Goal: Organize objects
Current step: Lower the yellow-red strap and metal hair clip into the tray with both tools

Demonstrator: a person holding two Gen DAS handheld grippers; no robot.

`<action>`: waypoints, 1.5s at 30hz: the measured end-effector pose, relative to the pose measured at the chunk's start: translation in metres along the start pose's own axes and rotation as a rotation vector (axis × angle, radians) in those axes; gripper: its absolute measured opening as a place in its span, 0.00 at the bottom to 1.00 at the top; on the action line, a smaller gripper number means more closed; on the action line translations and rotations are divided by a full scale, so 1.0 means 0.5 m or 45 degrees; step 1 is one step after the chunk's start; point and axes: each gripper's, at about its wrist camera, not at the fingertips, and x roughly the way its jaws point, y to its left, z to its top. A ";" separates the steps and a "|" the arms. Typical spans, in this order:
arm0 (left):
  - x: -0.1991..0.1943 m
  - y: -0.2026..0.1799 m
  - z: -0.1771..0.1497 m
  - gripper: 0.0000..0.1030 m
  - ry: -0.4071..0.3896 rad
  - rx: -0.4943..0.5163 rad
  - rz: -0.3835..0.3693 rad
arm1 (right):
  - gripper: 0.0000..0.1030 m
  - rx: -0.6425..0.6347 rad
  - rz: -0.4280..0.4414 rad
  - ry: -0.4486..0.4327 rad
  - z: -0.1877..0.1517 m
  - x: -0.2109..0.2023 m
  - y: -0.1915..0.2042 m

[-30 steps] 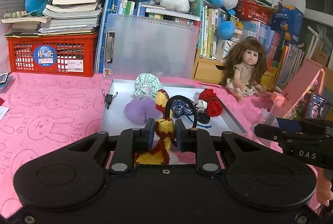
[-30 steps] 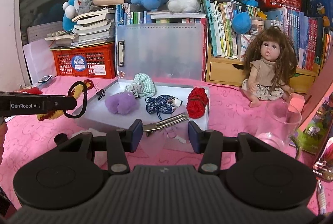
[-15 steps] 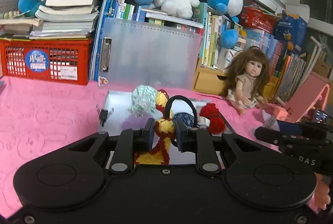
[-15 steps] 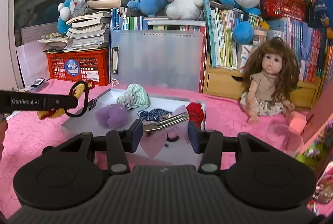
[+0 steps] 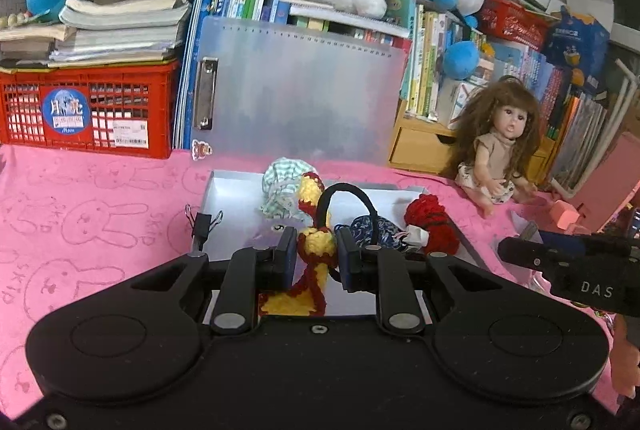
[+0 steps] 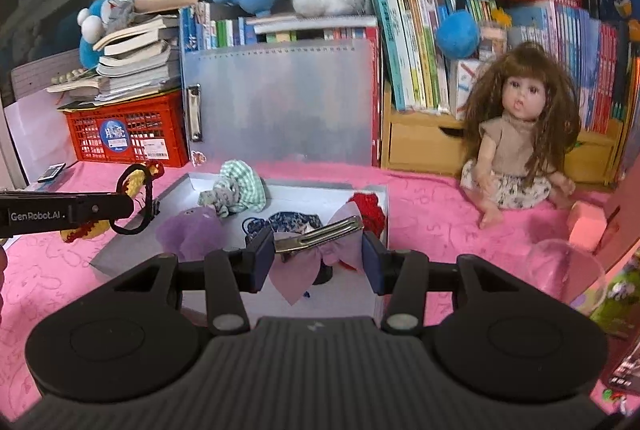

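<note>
Holding, left gripper (image 5: 317,247): clenched on a red-and-yellow crochet hair tie (image 5: 316,246) with a black elastic loop, raised over the near left part of the white tray (image 5: 236,190).
Lying left of tray: bare pink bunny-print cloth (image 5: 92,222), wide open ground out to the red crate (image 5: 86,112); a black binder clip (image 5: 203,224) sits on the tray's left rim.
Resting inside tray: green checked scrunchie (image 6: 240,188) at the back, purple scrunchie (image 6: 190,232) near left, blue patterned one (image 6: 294,220) middle, red one (image 5: 434,220) against the right edge.
Gripping, right gripper (image 6: 319,254): jaws grasping a pink bow hair clip (image 6: 316,242) by its metal bar, above the tray's near right corner.
Sitting right of tray: doll (image 6: 520,134), a pink strip between.
</note>
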 end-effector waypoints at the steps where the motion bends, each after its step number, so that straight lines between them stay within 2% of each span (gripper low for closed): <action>1: 0.006 0.002 -0.001 0.19 0.007 -0.003 0.001 | 0.51 0.010 0.002 0.006 -0.001 0.004 -0.003; 25: 0.094 0.035 -0.044 0.19 0.131 -0.019 0.053 | 0.51 0.224 0.038 0.191 -0.044 0.115 -0.044; 45: 0.154 0.074 -0.054 0.19 0.190 -0.065 0.124 | 0.51 0.157 0.023 0.270 -0.053 0.175 -0.028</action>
